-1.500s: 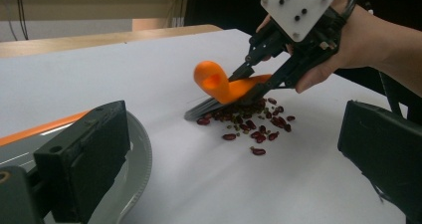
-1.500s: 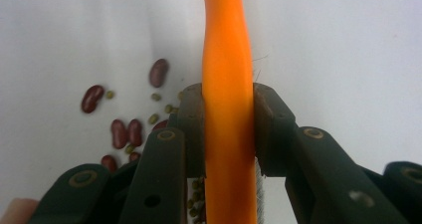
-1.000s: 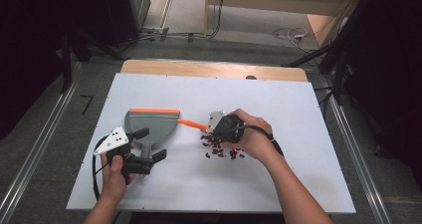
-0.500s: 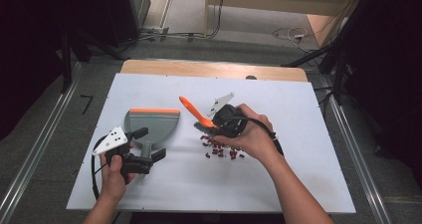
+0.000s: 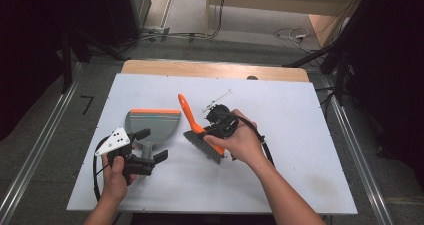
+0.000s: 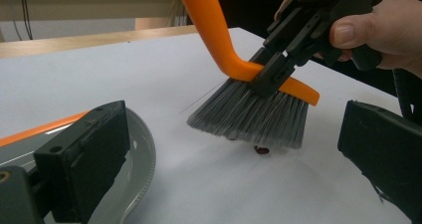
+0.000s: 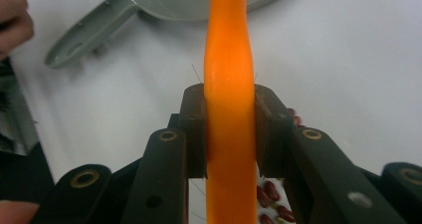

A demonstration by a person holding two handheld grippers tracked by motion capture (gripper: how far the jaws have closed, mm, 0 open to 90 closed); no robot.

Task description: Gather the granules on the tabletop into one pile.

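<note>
Orange brush point(image 5: 196, 127) handle angled up, bristles down.

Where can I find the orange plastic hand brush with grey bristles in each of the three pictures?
High view: the orange plastic hand brush with grey bristles lies at table centre, its handle slanting up-left from the right gripper.
Left gripper view: upper middle, bristles touching the white table.
Right gripper view: its orange handle runs vertically through the centre, clamped between the fingers.
Shared landmark: the grey plastic dustpan.
</note>
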